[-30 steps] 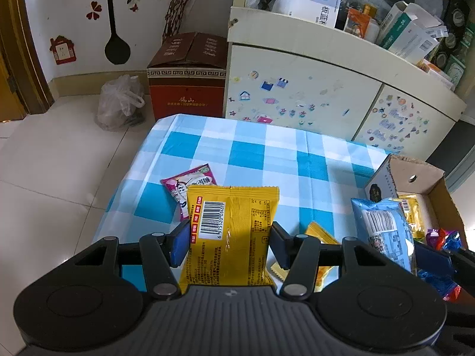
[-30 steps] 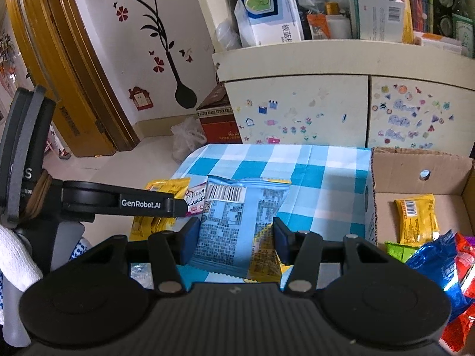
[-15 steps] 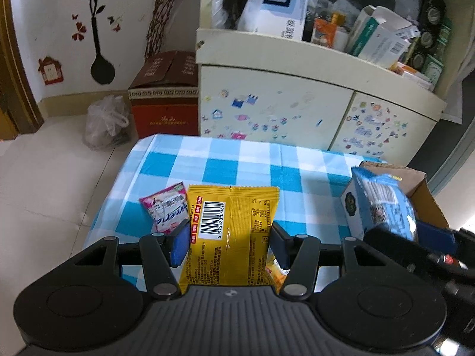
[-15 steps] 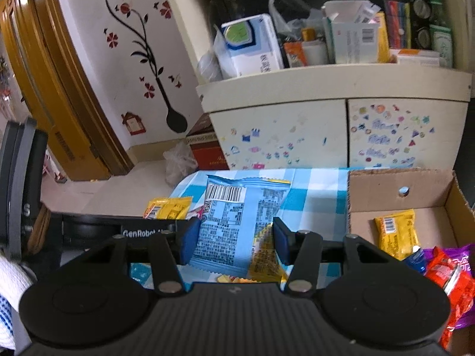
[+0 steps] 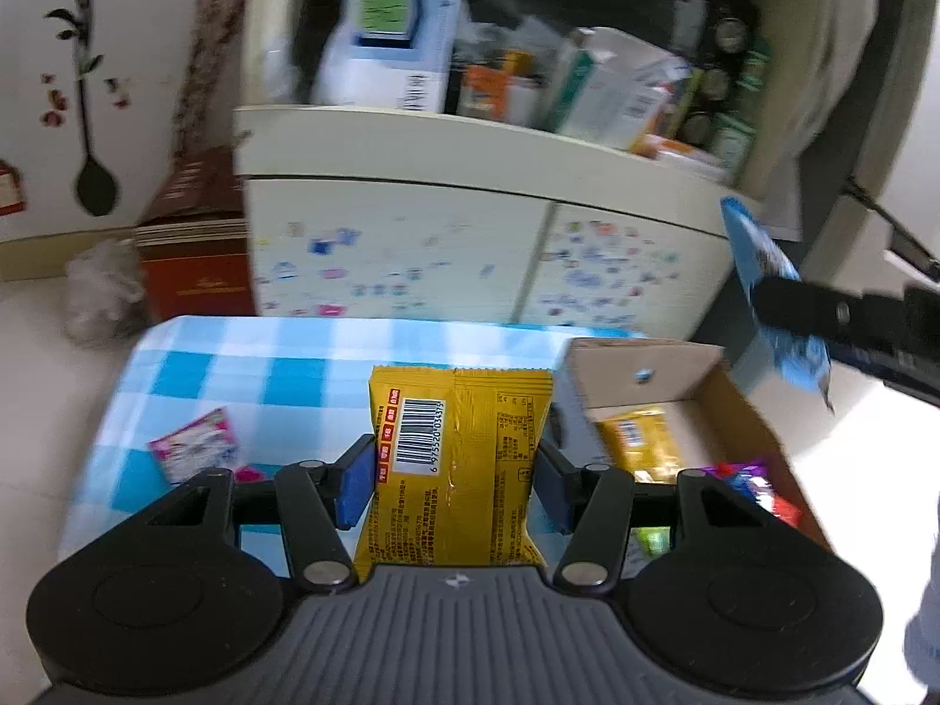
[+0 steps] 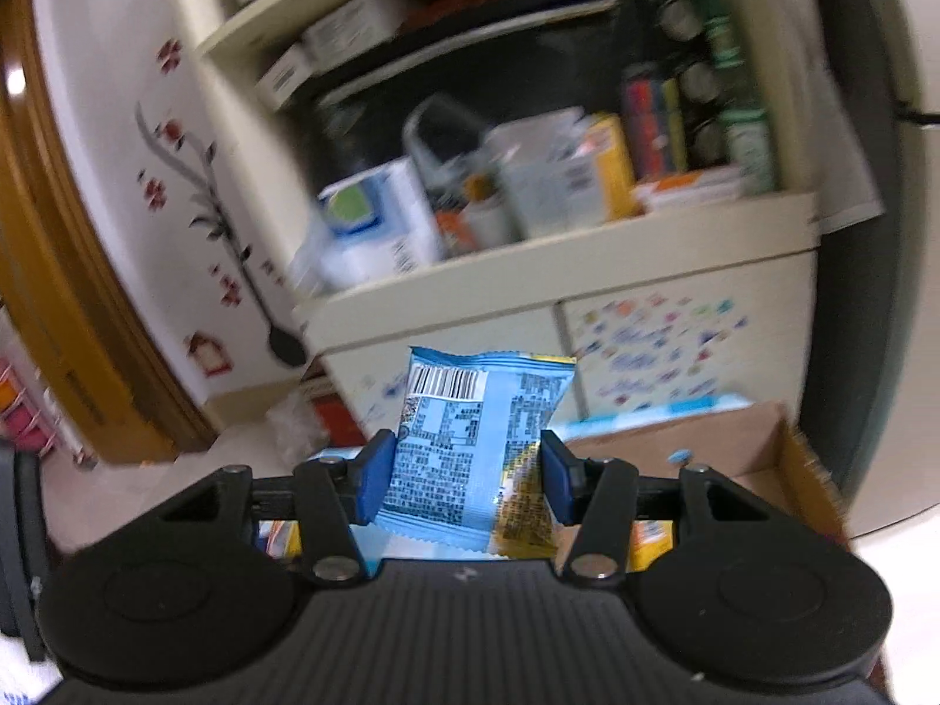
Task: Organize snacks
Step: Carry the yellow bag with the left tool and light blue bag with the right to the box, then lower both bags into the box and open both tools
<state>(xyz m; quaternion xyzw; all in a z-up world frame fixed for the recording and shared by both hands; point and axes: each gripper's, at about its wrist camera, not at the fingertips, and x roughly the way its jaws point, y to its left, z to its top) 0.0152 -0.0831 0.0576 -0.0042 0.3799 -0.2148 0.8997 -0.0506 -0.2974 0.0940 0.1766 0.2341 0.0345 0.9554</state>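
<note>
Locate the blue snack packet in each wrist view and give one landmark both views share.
Left wrist: blue snack packet at right edge, clamped above the cardboard box.
Right wrist: centre, between the right gripper fingers.
Shared landmark: the stickered cabinet.

Over the last second both views have tilted upward and gone blurry. In the left wrist view the cardboard box (image 5: 693, 388) has slid from the right edge to the right of centre, just beside the yellow packet (image 5: 458, 458), and the blue packet (image 5: 769, 299) has climbed to the upper right. In the right wrist view the cabinet shelves (image 6: 529, 176) now fill the upper frame, and the counter (image 6: 646, 411) has shrunk to a sliver
</note>
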